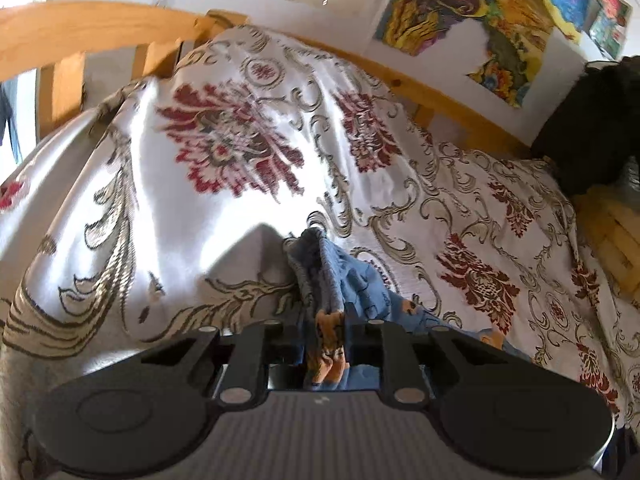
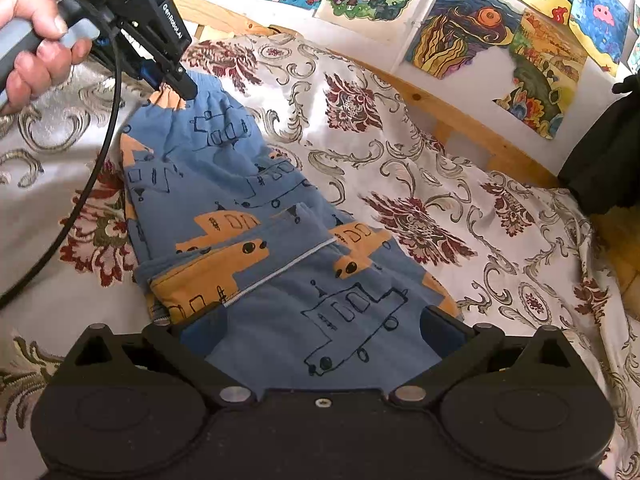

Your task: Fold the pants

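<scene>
Small blue pants [image 2: 240,184] with orange and outlined vehicle prints lie on a floral bedspread [image 2: 440,184], folded lengthwise with a leg hem across the middle. In the right wrist view my left gripper [image 2: 182,84], held by a hand [image 2: 36,36], is shut on the gathered waistband at the far end. In its own view the left gripper [image 1: 325,320] pinches a bunch of the pants [image 1: 320,264]. My right gripper [image 2: 324,330] stands open at the near end, with the cloth lying between its blue pads [image 2: 444,328].
The white, red and gold bedspread [image 1: 224,152] is humped over a pillow. A wooden bed frame [image 2: 460,116] runs along the wall under coloured drawings [image 2: 480,32]. A black object [image 2: 608,152] sits at the right. A black cable [image 2: 100,152] hangs from the left gripper.
</scene>
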